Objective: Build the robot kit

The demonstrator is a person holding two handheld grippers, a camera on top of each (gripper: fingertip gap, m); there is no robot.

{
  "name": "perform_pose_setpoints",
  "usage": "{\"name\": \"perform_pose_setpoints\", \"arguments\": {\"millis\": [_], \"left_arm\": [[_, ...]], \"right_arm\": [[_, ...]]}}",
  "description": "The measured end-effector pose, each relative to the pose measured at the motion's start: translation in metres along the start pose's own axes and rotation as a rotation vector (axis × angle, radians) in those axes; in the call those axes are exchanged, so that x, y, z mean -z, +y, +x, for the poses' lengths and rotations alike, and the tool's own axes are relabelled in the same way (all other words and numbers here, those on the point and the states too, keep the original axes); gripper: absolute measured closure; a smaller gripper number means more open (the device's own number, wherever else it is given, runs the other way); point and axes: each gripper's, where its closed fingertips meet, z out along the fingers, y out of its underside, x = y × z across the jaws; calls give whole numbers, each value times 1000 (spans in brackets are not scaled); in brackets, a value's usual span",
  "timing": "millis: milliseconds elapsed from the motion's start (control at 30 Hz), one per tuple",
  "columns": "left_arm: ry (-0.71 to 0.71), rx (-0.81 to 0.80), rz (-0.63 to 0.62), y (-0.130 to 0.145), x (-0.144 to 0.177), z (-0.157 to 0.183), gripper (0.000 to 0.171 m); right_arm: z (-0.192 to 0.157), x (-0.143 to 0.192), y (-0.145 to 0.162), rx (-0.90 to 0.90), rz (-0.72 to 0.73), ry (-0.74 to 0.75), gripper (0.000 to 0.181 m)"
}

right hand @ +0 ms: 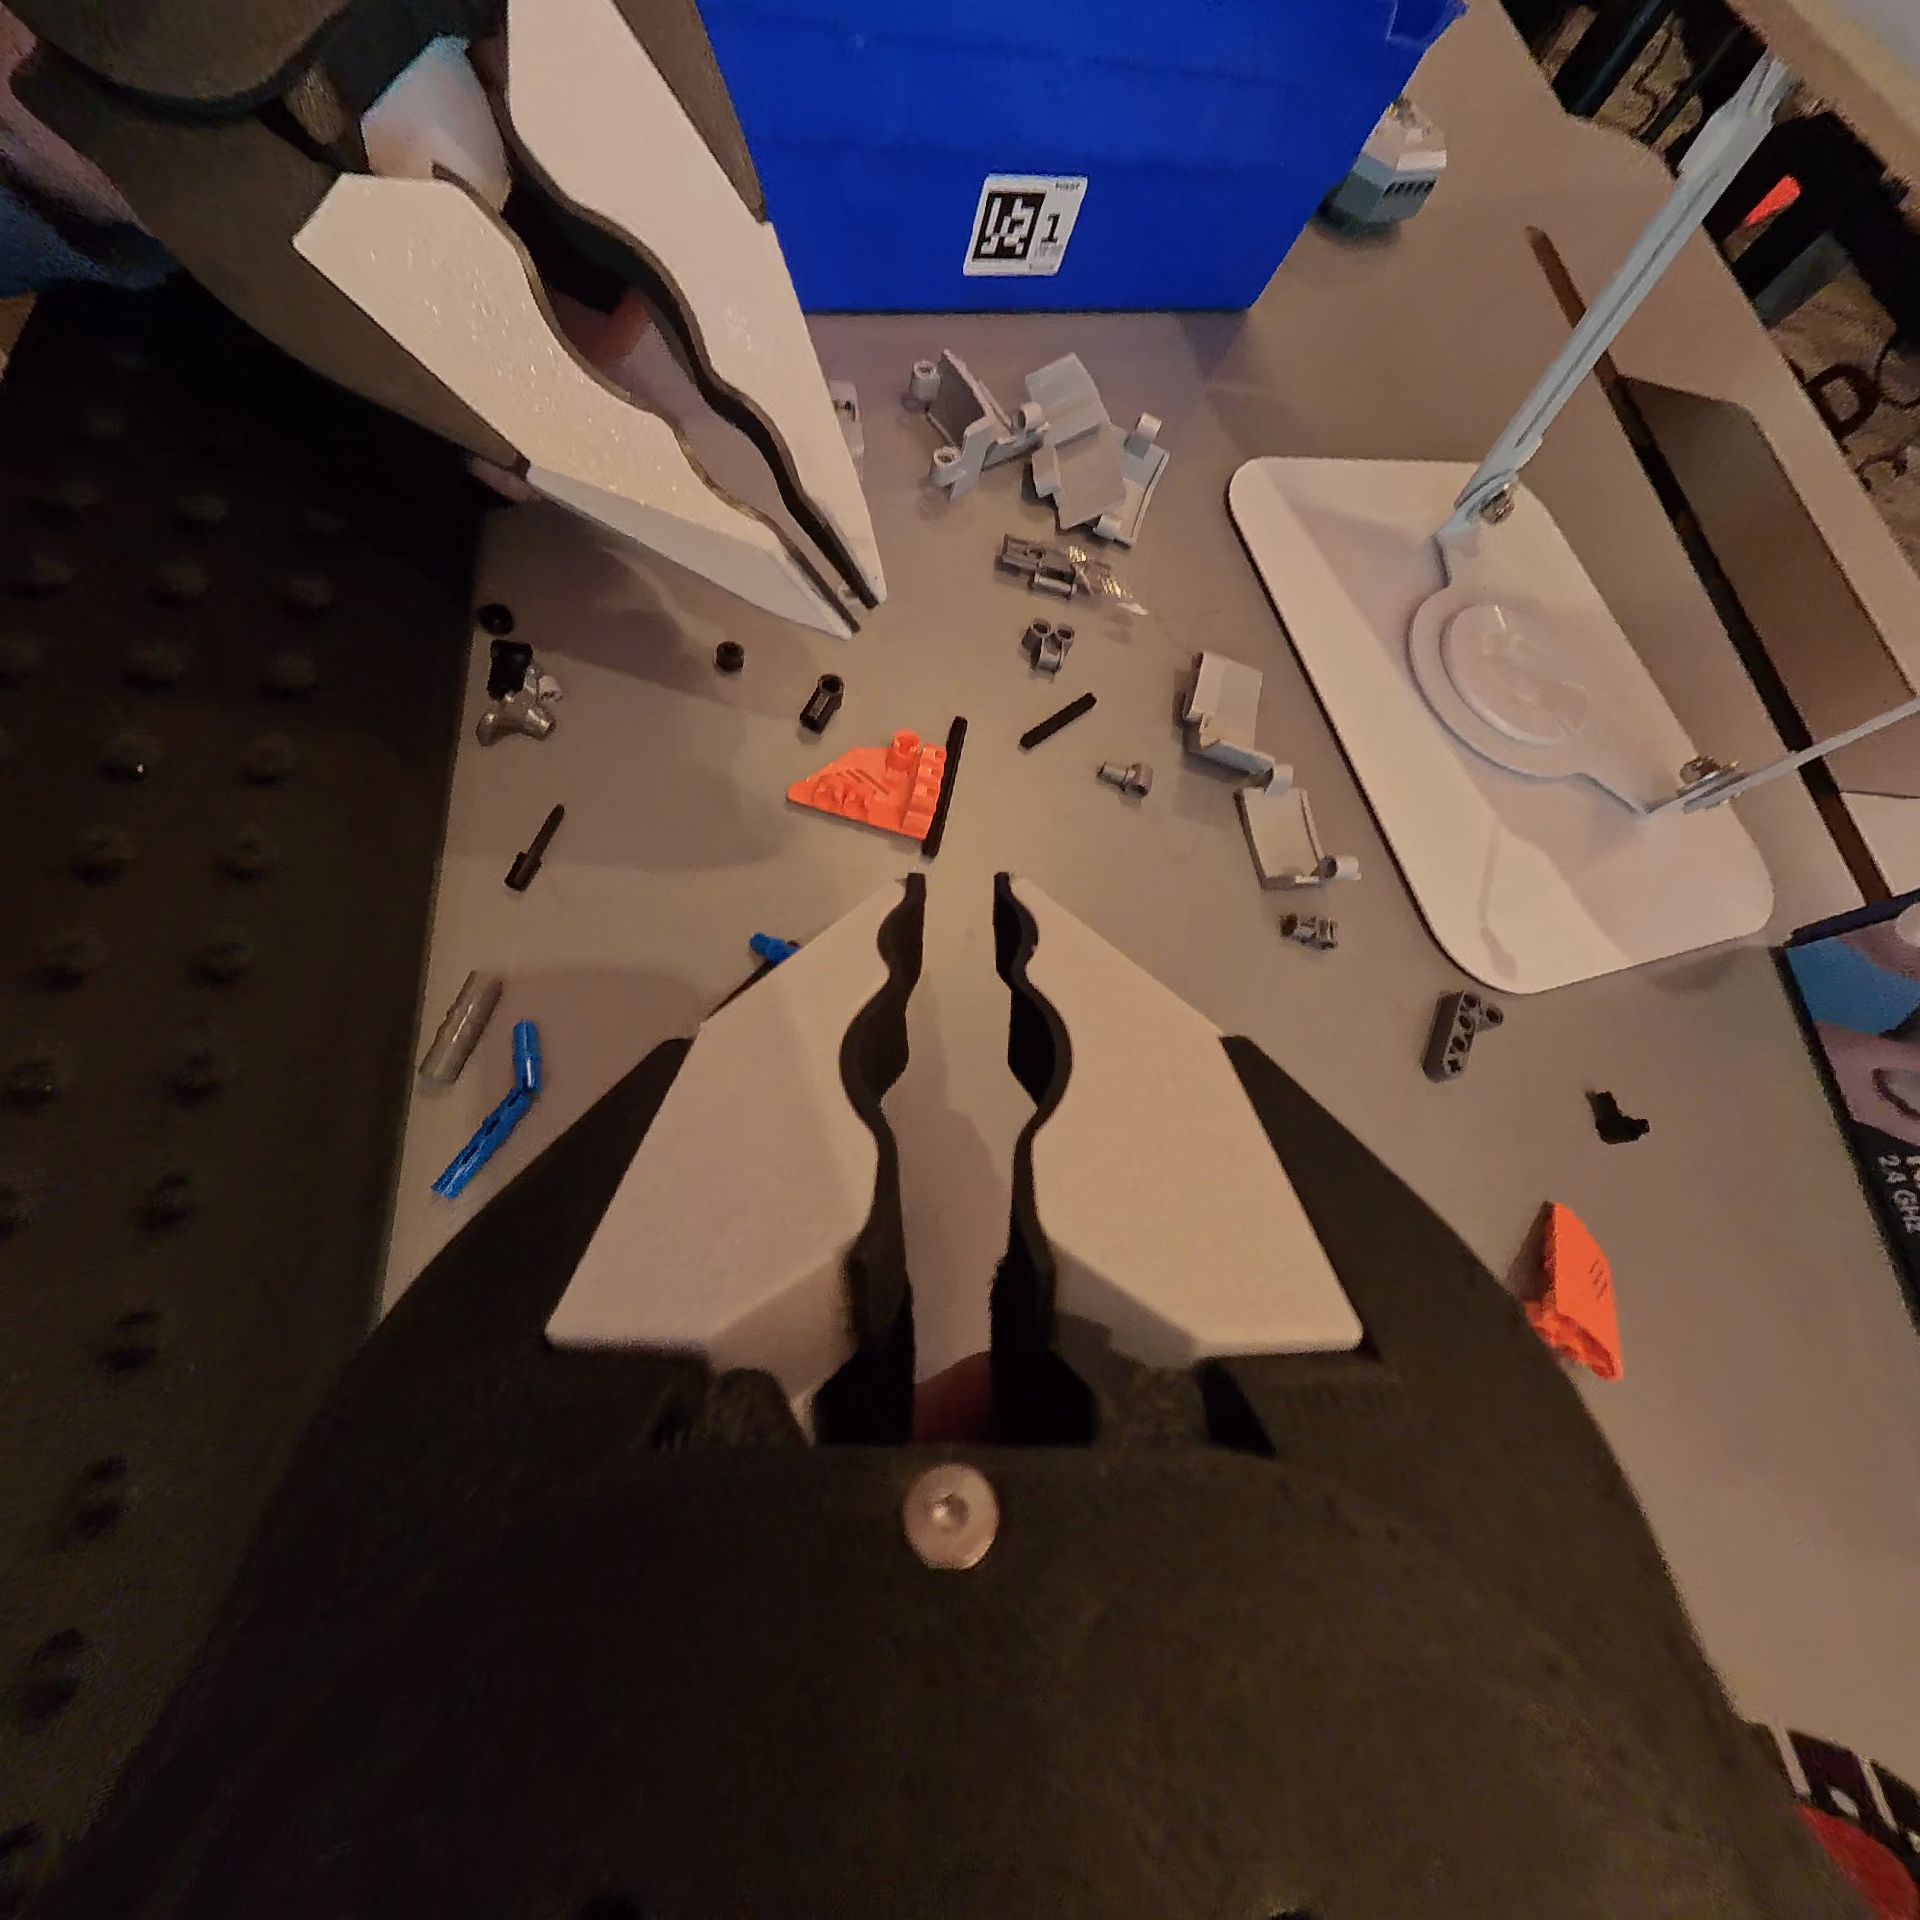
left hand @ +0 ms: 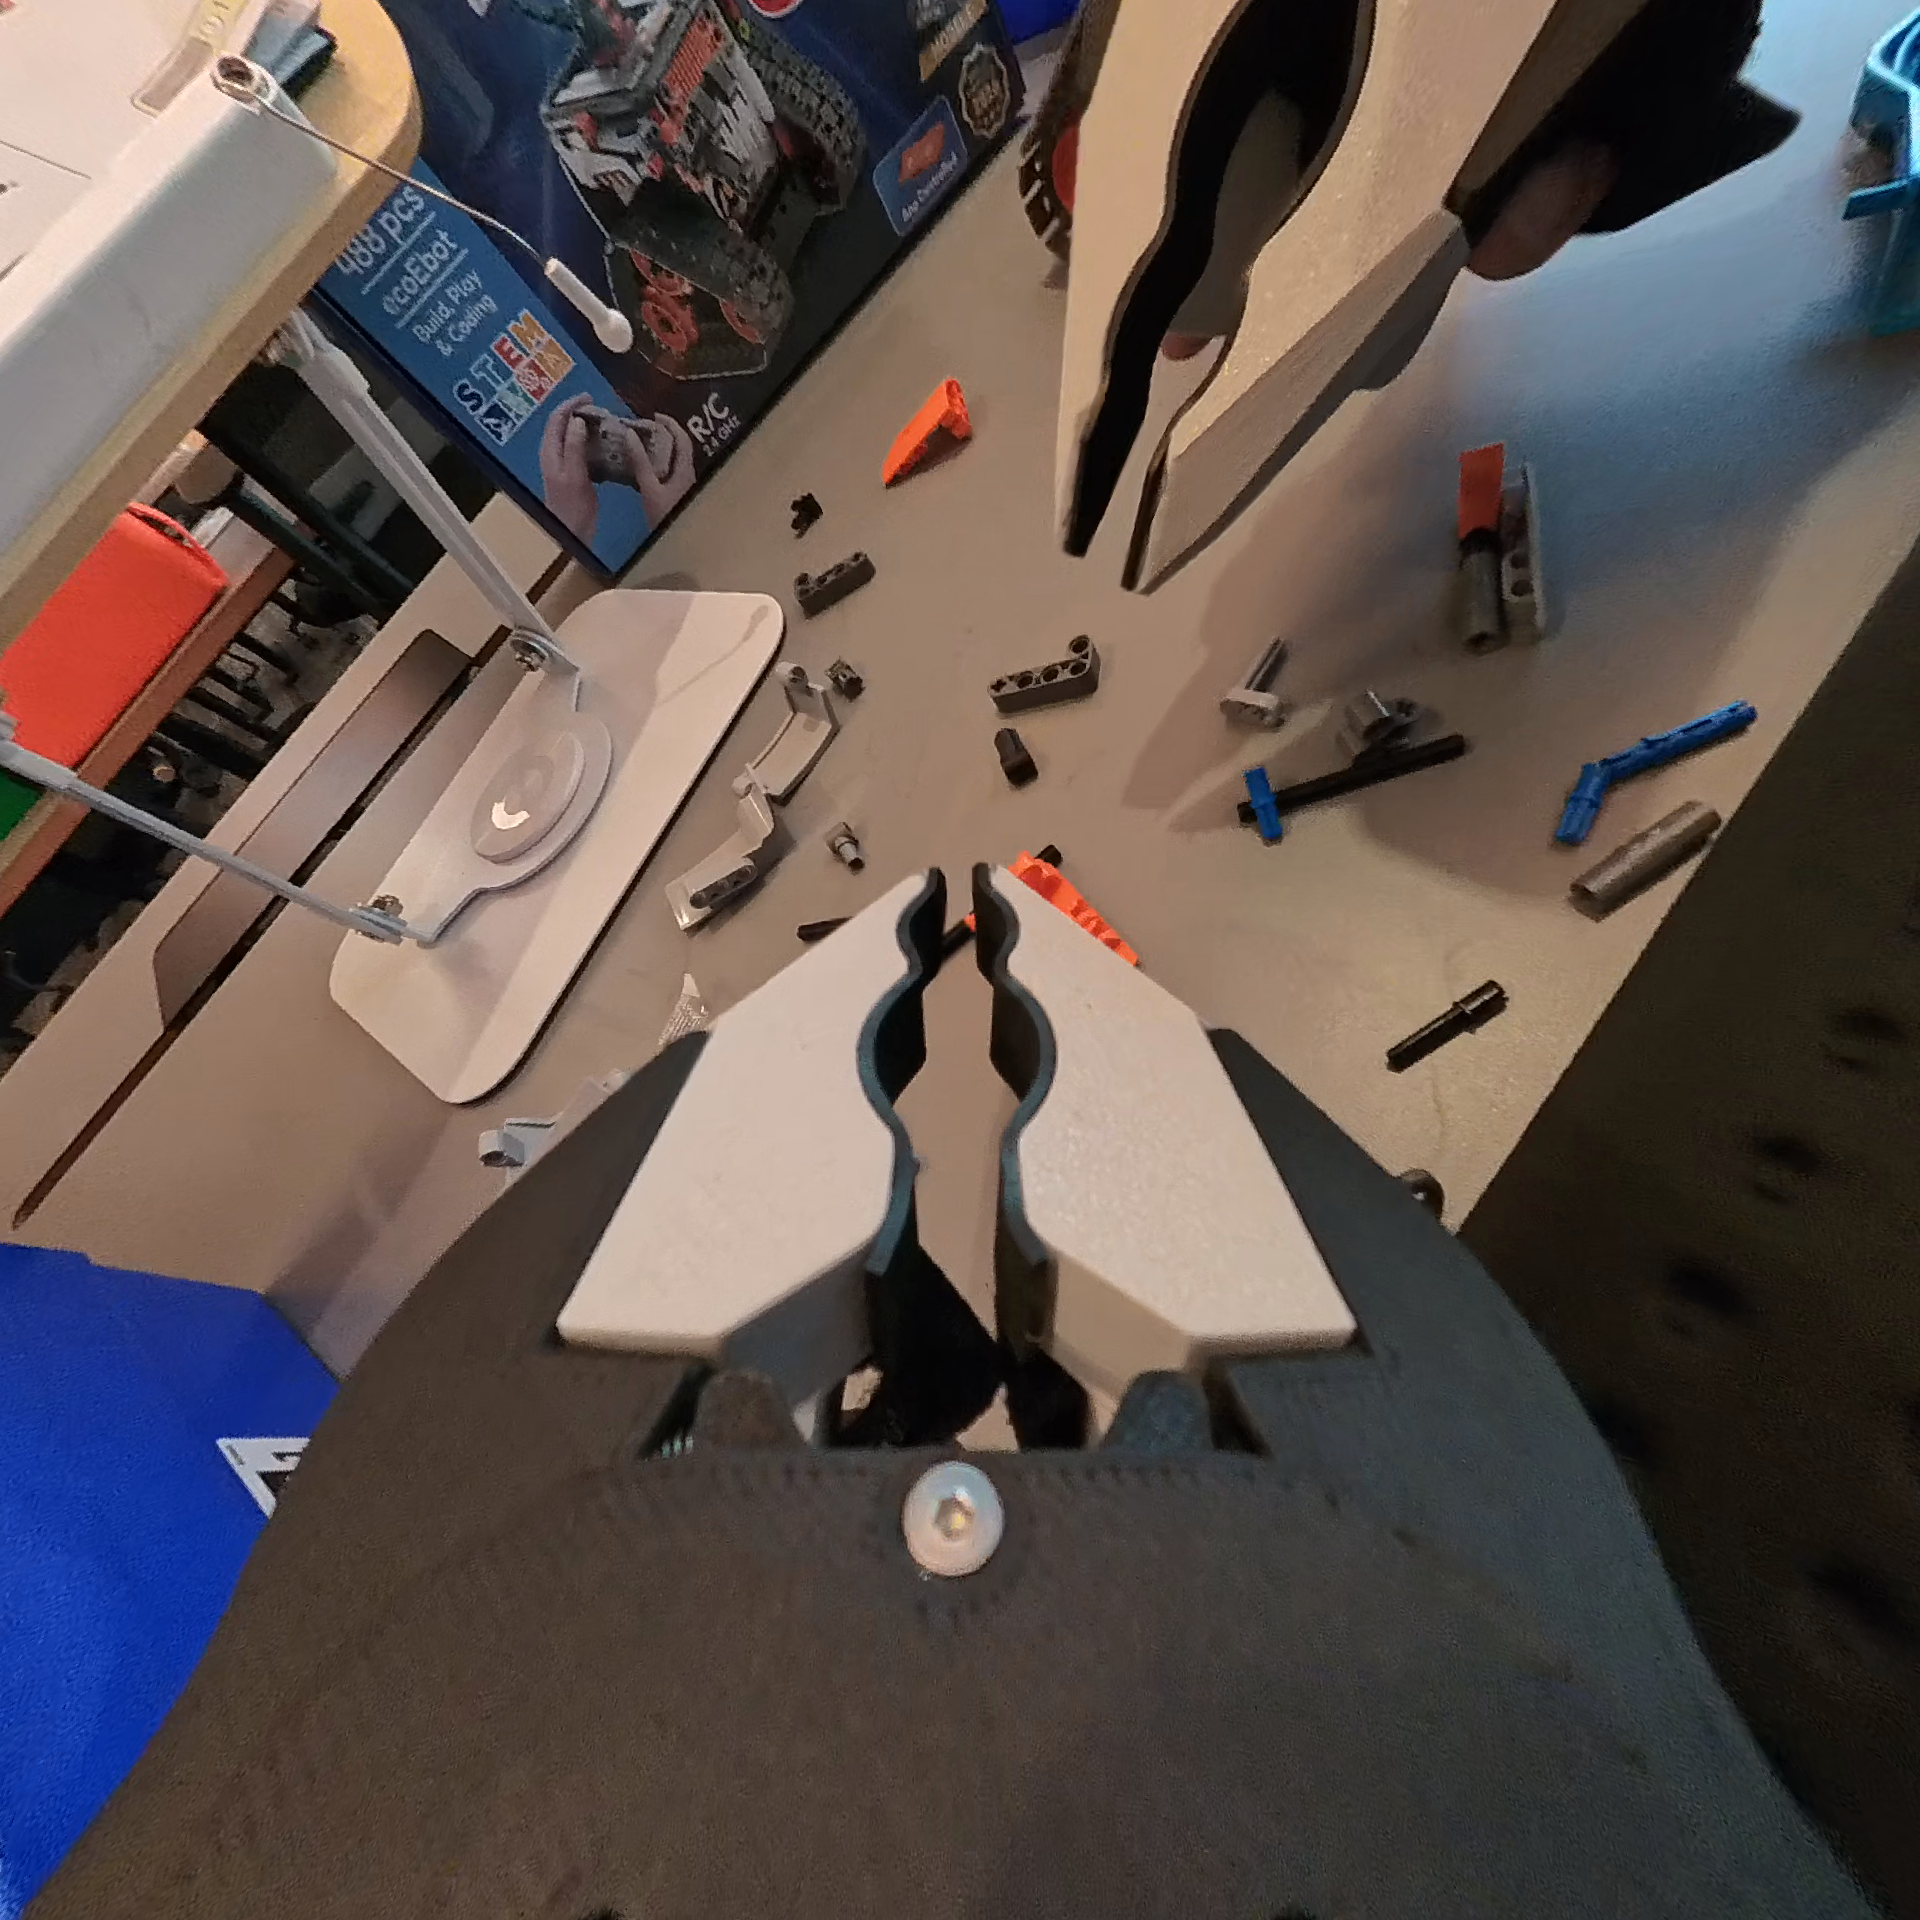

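I'm looking down on a grey tabletop [right hand: 1299,1299] strewn with small plastic building pieces, seemingly laid out loose so each can be picked singly. At its far end in my right wrist view stands a large blue plastic bin [right hand: 1039,125] with a square black-and-white marker tag [right hand: 1023,223] facing me; in my left wrist view a printed blue toy-kit box [left hand: 665,260] stands upright along the edge — both carry writing, which I'll leave unread. A white flat stand base [right hand: 1455,748] with thin metal arms sits to one side. My left gripper [left hand: 958,883] hovers just over a flat orange studded wedge plate [right hand: 873,790] beside a thin black axle rod [right hand: 945,784], jaws nearly pressed together, nothing pinched. My right gripper [right hand: 956,881] hangs slightly parted — empty, near the same plate.
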Motion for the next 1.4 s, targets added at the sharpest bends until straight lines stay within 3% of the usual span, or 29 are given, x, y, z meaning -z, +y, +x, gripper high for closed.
{"name": "perform_pose_setpoints", "arguments": {"millis": [333,733,1000,1400], "left_arm": [[288,-74,-109,5,-10,47,163],[390,-149,-167,-5,-36,65,157],[393,-163,-218,6,-37,70,167],[269,-309,-83,-16,-32,64,169]], "right_arm": [[-11,8,16,8,-59,-37,170],[-28,5,30,19,-120,-101,170],[-31,3,31,9,-119,-117,170],[-38,-7,26,-6,-88,-140,171]]}}
